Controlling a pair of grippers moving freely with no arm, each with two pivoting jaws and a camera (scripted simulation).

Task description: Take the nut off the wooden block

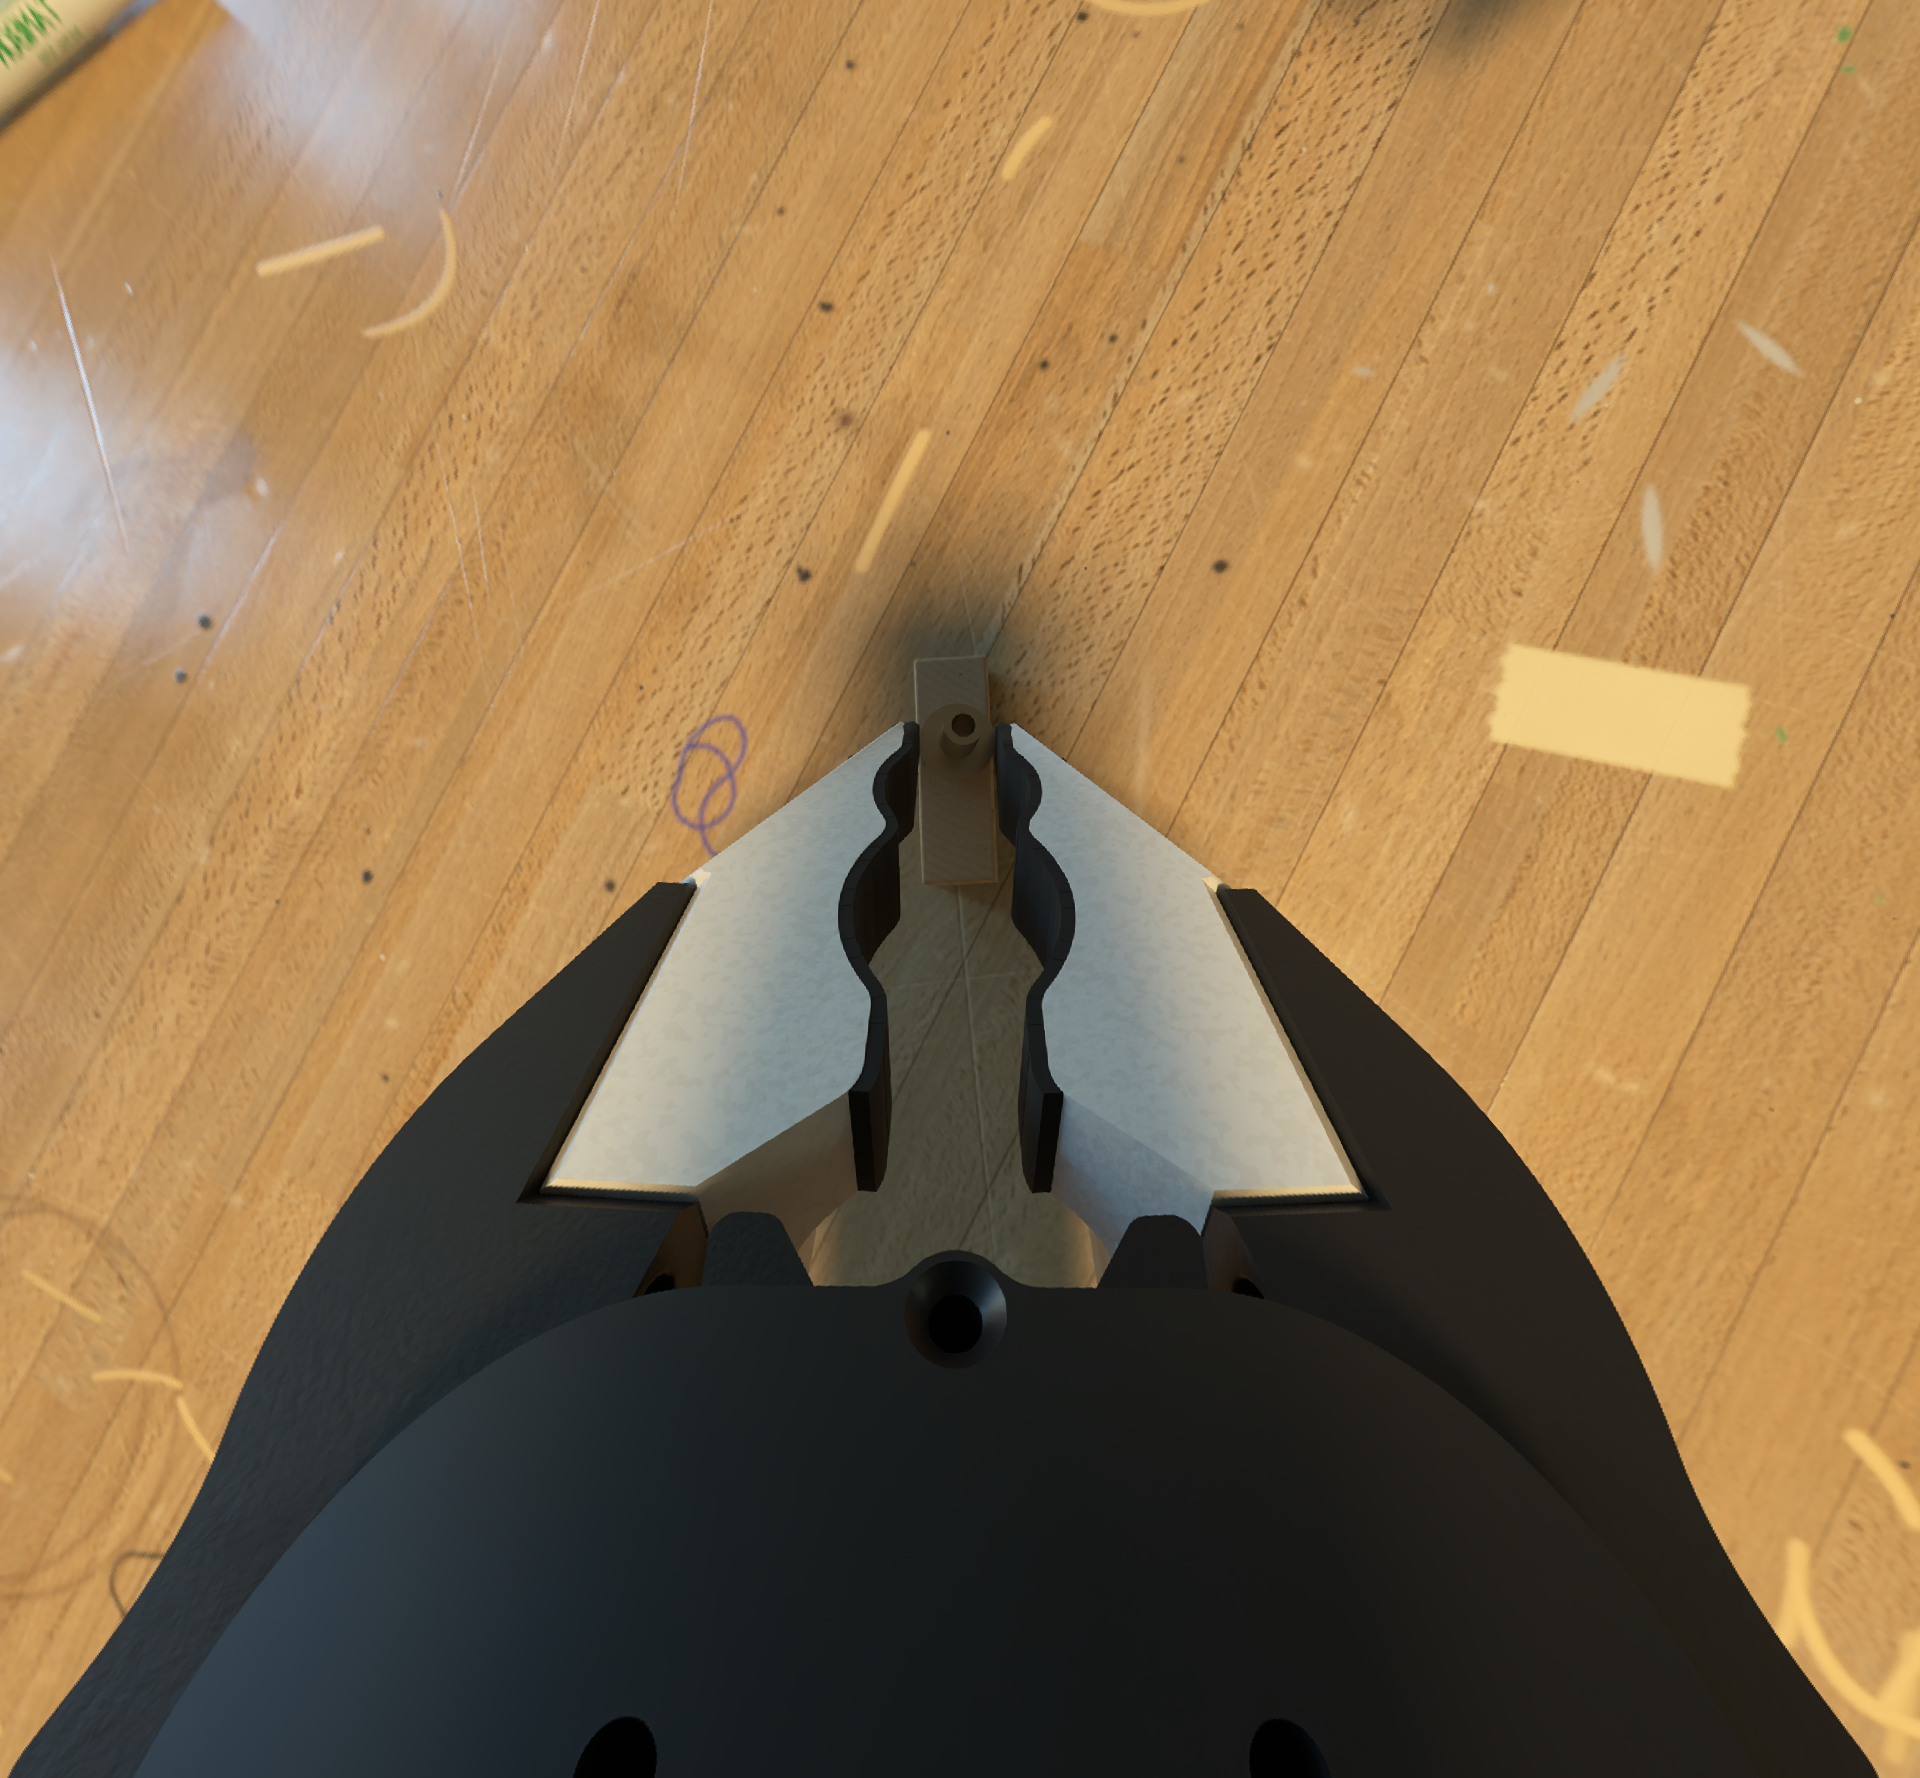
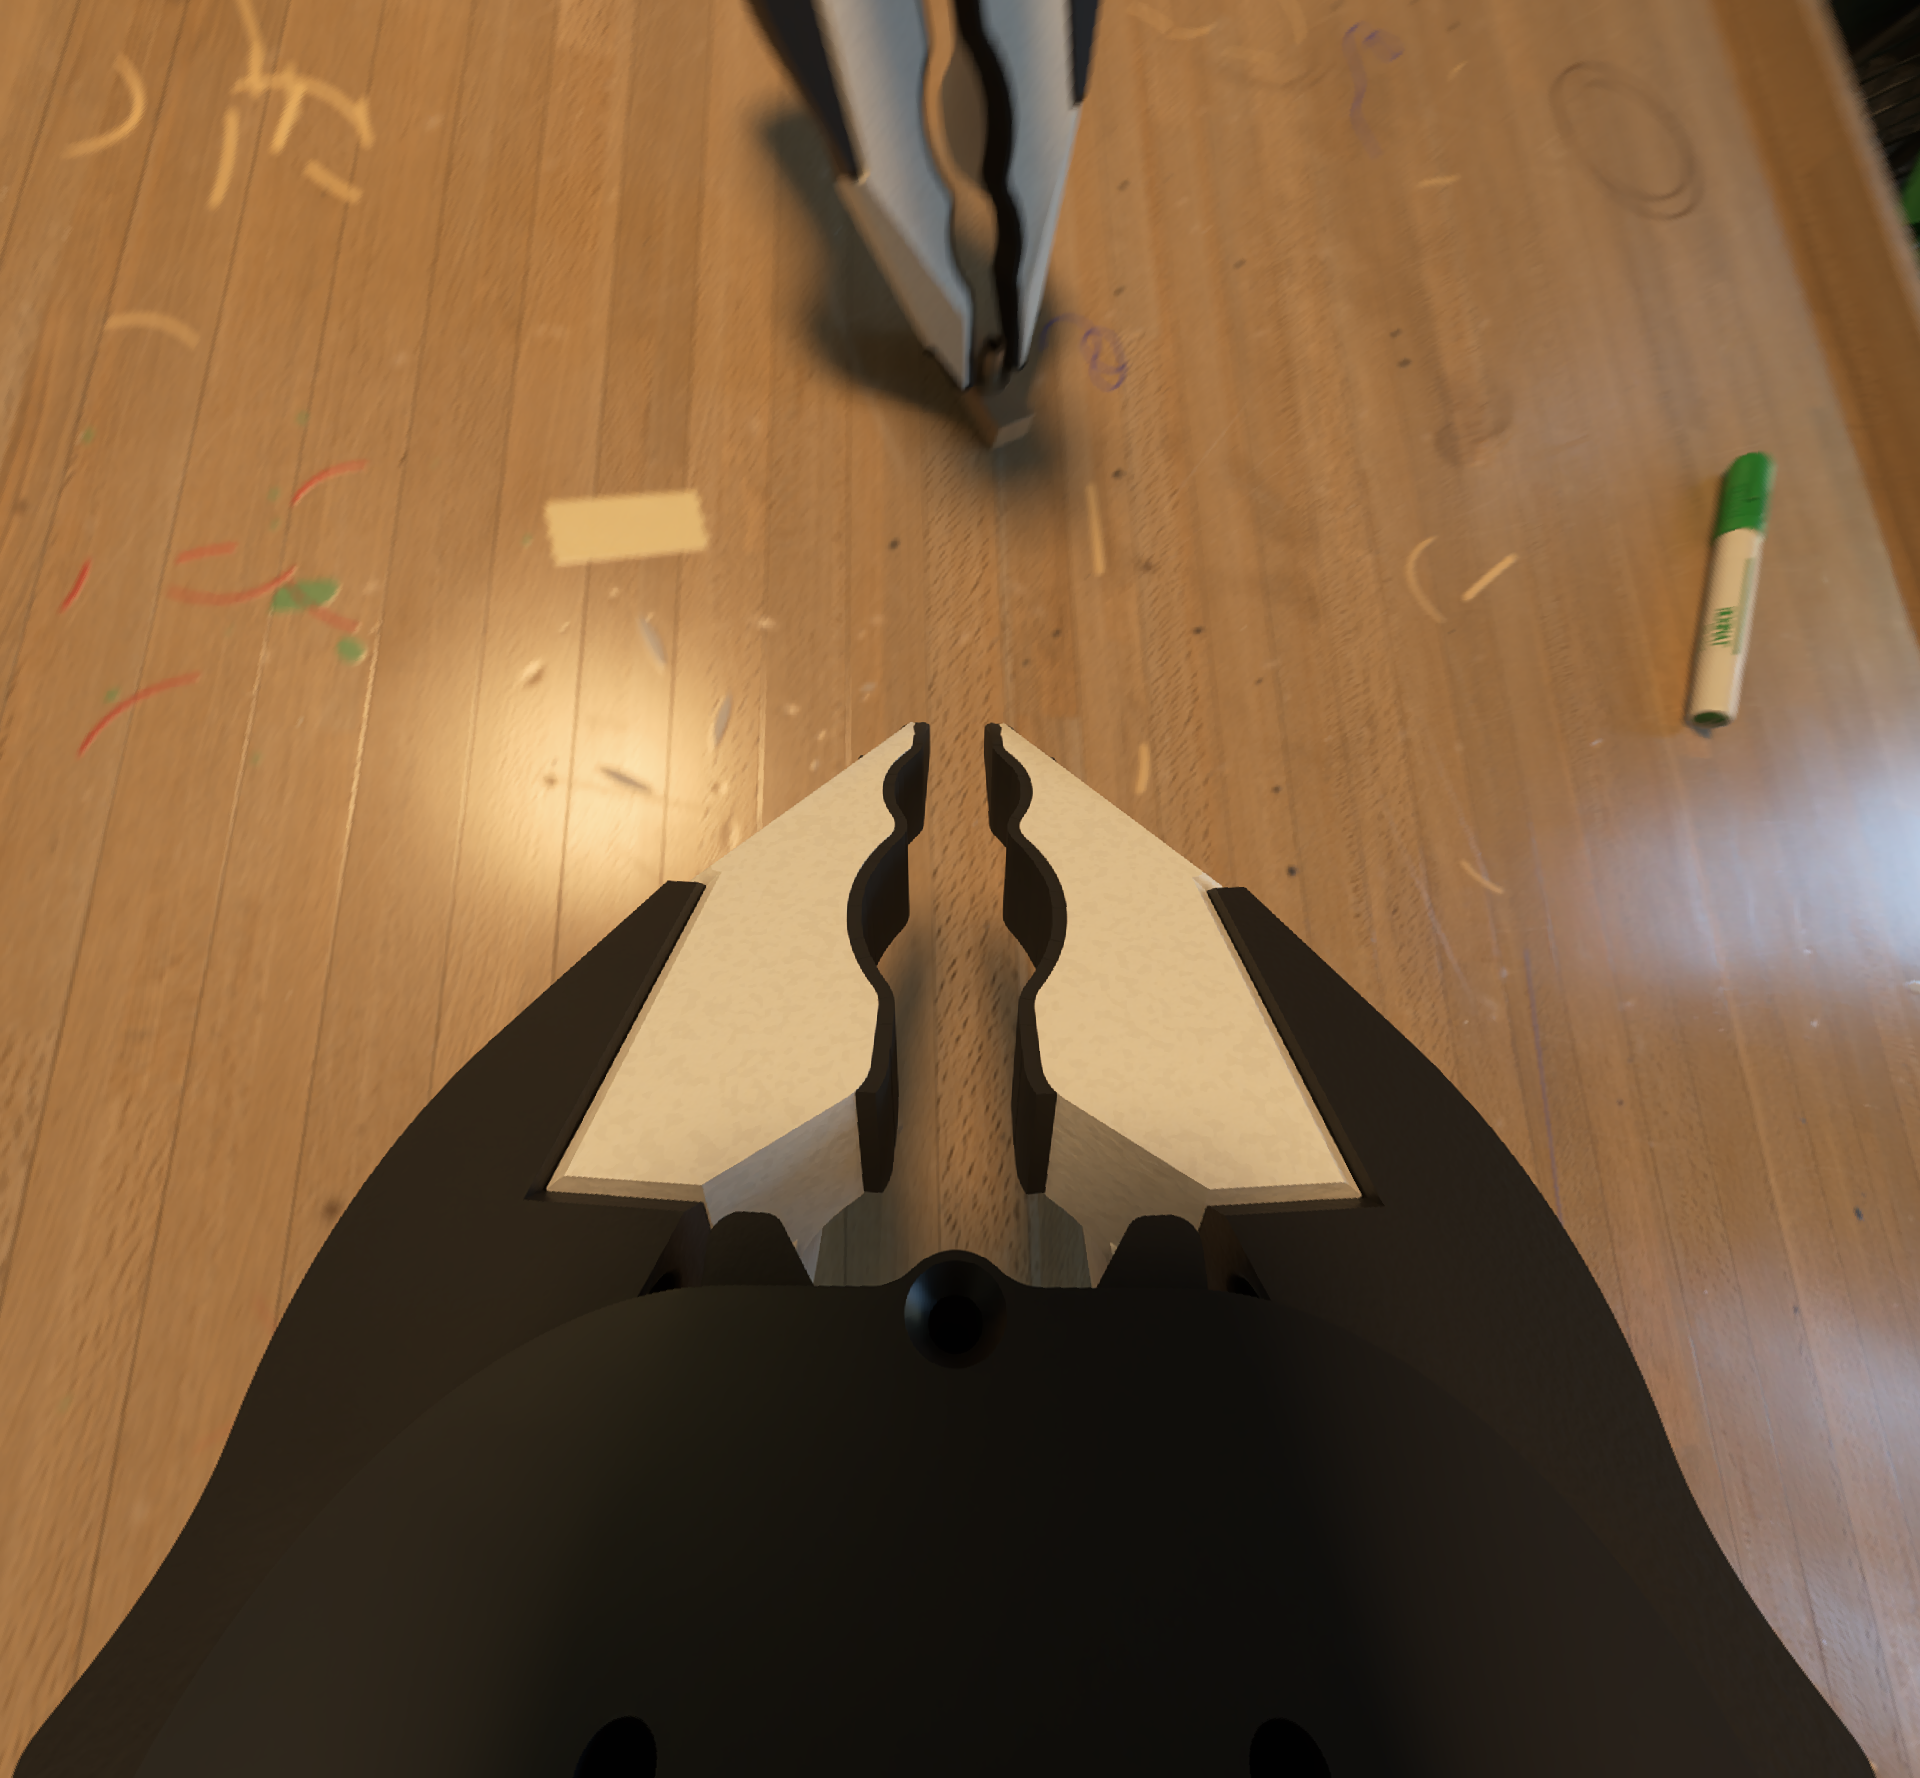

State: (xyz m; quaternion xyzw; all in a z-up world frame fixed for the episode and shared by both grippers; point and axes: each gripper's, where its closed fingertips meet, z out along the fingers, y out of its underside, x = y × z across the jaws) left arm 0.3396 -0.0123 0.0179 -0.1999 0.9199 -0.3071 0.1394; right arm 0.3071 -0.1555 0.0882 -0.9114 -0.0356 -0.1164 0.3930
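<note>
A small wooden block (image 1: 956, 824) lies on the wooden table, with a small round nut (image 1: 961, 726) standing on its far half. My left gripper (image 1: 958, 739) points down at it, its fingertips pressed against the block's two long sides, level with the nut. In the right wrist view the left gripper (image 2: 995, 367) stands ahead, closed on the block (image 2: 1003, 424); the nut is hidden there. My right gripper (image 2: 956, 736) is well short of the block, low over the table, its jaws a narrow gap apart and empty.
A green-capped marker (image 2: 1730, 585) lies at the right, near the table's edge (image 2: 1860, 118); its barrel shows top left in the left wrist view (image 1: 73, 14). A flat piece of pale tape (image 2: 623, 526) is stuck to the table left of the block.
</note>
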